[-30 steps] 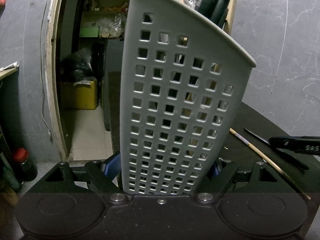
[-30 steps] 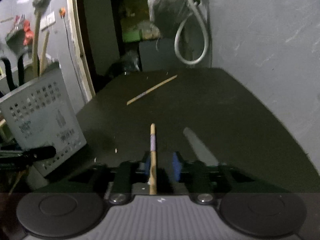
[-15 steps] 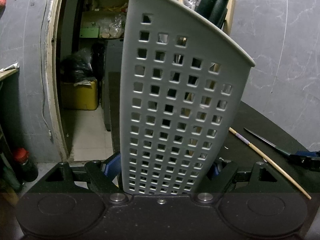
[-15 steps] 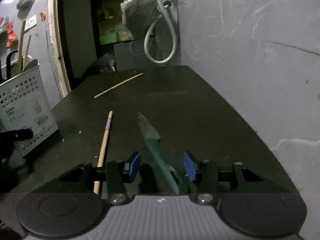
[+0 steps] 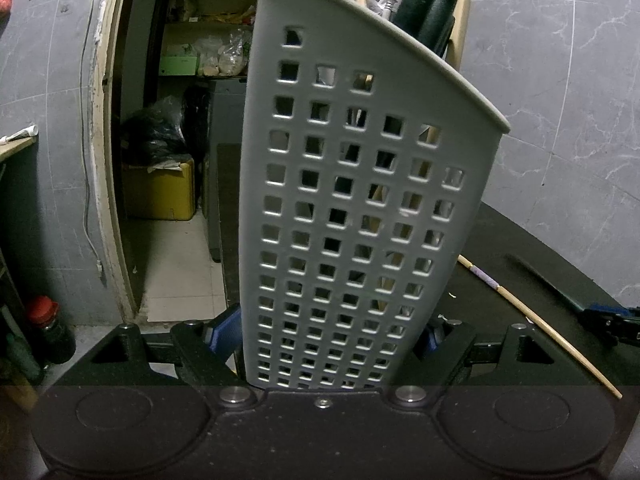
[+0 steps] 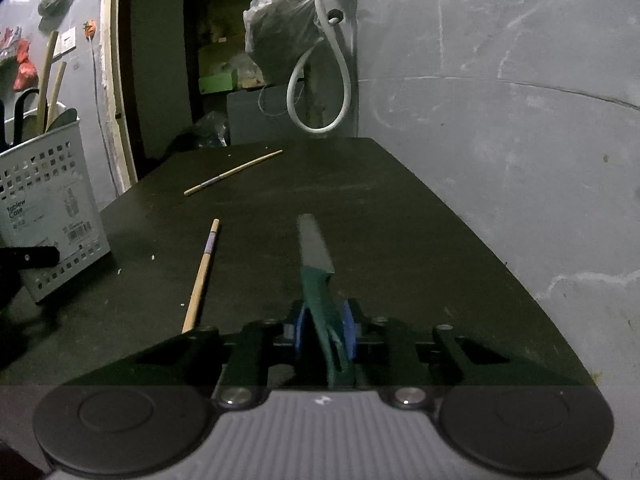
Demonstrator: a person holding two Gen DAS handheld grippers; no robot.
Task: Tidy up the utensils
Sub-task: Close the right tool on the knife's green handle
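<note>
Grey perforated plastic fills my left wrist view: the utensil holder [image 5: 360,208], a tall caddy with a rolled rim and a grid of square holes, stands upright between my left gripper [image 5: 326,340] and its blue pads [image 5: 226,334], which press on both side walls near the base. Its jaws are closing on the caddy. Through the holes and above the rim I see pale wooden sticks and a dark, rounded, matte handle [image 5: 428,4].

My right gripper [image 6: 324,332] has the knife [image 6: 318,276] between its blue pads, clamped on the dark green, flared handle; its jaws are closing on it. The flat, dull steel blade points away along the matte black table [image 6: 420,240].

Just left of the knife lies a thin, round bamboo chopstick [image 6: 202,276] with a pale purple band near its far tip. A second chopstick [image 6: 234,172] lies well apart, farther back and askew. At the left edge of my right wrist view the caddy shows a printed label on its wall. A white ribbed hose [image 6: 344,80] loops down the grey marbled wall behind.
</note>
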